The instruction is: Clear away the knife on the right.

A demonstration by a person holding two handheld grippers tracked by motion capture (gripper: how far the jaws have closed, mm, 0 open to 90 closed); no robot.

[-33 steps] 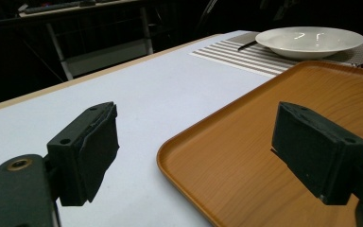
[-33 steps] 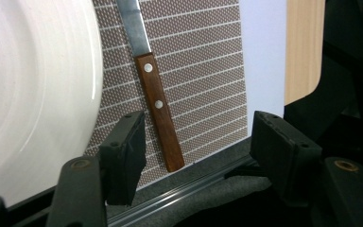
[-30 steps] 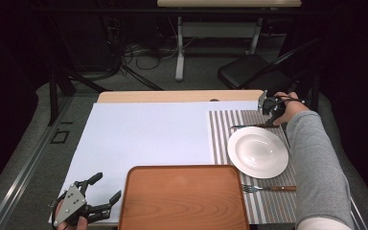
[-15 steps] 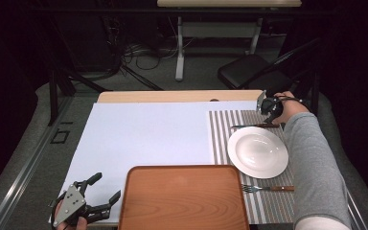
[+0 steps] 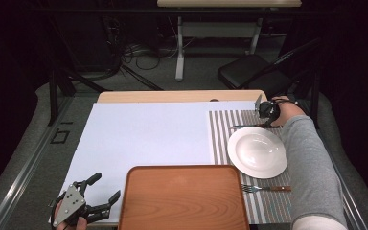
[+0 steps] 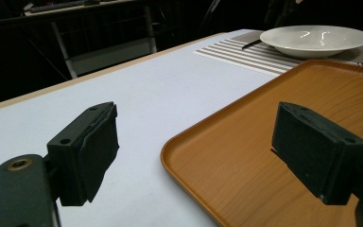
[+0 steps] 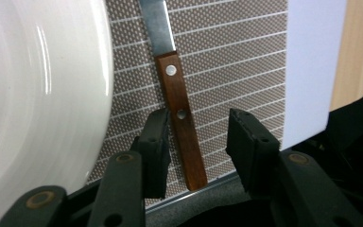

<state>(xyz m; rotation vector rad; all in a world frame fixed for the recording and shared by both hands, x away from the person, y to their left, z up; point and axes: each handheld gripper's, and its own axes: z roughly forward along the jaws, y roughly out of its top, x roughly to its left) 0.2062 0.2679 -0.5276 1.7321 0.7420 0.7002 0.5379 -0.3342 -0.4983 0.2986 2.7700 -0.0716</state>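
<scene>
While the left gripper point(image 5: 103, 201) idles open beside the tray point(image 5: 182, 199), the high view shows the right gripper point(image 5: 264, 115) beyond the plate point(image 5: 257, 152). Left gripper view: jaws wide, empty. Right gripper view: jaws, just closing, straddle the knife point(image 7: 179, 113) handle beside the plate, ungripped.

This looks like a lab or recording studio staged as a dining spot, not a home. The table point(image 5: 143, 139) is covered with a plain white sheet, and black curtains close off the dark space around it. Behind the table, loose cables point(image 5: 129, 52) lie on a grey carpet beside the metal leg of a second desk point(image 5: 179, 52), and a black folding chair point(image 5: 249, 72) stands near it. On the table, a striped placemat point(image 5: 220, 139) with a plate point(image 5: 257, 152) sits next to a wooden tray point(image 5: 184, 199).
</scene>
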